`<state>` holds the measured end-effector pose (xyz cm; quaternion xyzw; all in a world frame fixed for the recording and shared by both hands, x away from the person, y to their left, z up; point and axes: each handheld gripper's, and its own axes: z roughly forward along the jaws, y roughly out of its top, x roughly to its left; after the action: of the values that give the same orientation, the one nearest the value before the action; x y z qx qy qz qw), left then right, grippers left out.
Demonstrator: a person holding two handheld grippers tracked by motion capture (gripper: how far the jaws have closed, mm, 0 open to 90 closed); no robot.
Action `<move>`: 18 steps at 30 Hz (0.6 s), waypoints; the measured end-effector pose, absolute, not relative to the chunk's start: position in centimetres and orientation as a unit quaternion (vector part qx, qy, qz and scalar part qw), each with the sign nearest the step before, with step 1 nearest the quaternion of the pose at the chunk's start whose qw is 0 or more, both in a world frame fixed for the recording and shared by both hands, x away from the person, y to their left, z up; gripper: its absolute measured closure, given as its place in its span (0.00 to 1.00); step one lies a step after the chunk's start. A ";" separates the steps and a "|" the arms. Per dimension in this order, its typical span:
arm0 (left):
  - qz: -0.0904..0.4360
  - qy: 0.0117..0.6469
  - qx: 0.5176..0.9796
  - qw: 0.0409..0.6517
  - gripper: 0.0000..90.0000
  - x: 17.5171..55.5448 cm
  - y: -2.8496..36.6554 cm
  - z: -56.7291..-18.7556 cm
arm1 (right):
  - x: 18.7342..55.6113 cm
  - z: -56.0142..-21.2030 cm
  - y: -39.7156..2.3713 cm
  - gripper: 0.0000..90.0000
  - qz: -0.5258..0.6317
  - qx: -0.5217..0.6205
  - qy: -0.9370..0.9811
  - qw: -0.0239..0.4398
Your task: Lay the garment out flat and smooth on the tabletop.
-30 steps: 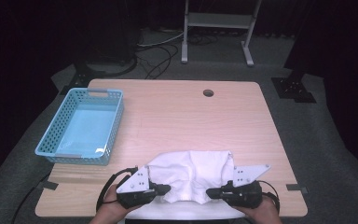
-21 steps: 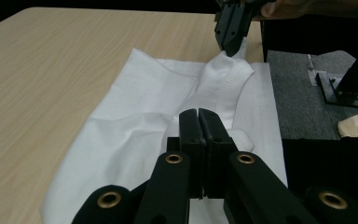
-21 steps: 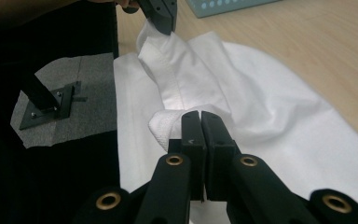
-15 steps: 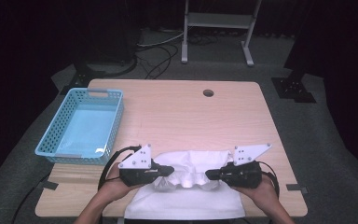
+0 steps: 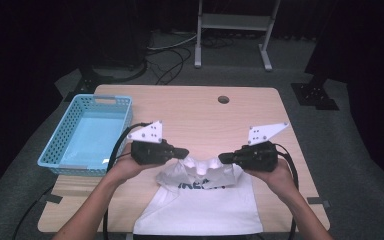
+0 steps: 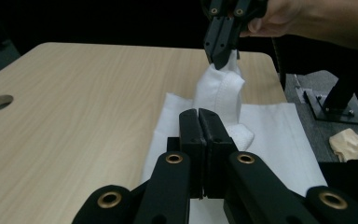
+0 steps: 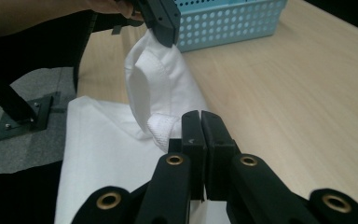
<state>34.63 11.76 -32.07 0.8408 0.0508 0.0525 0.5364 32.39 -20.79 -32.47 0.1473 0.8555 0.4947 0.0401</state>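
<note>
Both tools farther up the table, left tool and right tool each pinching the white shirt.

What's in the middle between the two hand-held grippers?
In the high view, a bunched-up fold of the white shirt sits between the left hand-held gripper and the right hand-held gripper, both pinching it.

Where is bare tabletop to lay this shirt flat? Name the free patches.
Free: the far half of the table, between the blue basket and the round hole. Crowded: the near edge, under the white shirt and both grippers.
</note>
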 end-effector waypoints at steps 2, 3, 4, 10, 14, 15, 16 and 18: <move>0.056 0.052 0.840 0.537 0.99 35.6 11.8 -31.3 | 33.2 -31.8 -20.6 0.98 0.495 0.147 0.855 0.044; 0.058 0.051 0.840 0.537 0.99 36.0 11.7 -31.0 | 33.6 -31.5 -20.6 0.98 0.497 0.147 0.854 0.047; 0.061 0.052 0.841 0.534 0.99 36.5 11.7 -30.8 | 34.1 -31.3 -20.5 0.98 0.497 0.150 0.854 0.047; 0.065 0.061 0.840 0.536 0.99 39.1 11.5 -29.7 | 36.6 -29.9 -20.1 0.98 0.497 0.159 0.851 0.056; 0.068 0.062 0.842 0.531 0.99 40.3 11.1 -29.4 | 38.0 -29.4 -19.7 0.98 0.488 0.164 0.855 0.065; 0.069 0.064 0.843 0.530 0.99 40.6 11.1 -29.3 | 38.3 -29.3 -19.7 0.98 0.487 0.167 0.854 0.067; 0.073 0.068 0.841 0.532 0.99 41.0 11.1 -29.3 | 38.7 -29.1 -19.8 0.98 0.490 0.169 0.853 0.067; 0.073 0.076 0.841 0.530 0.99 41.7 11.2 -29.2 | 39.4 -28.8 -19.8 0.98 0.487 0.176 0.852 0.073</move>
<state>41.74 11.22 -29.16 0.8413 0.0755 0.0728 0.5304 39.41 -19.83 -28.84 0.1762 0.8521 0.4874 0.0731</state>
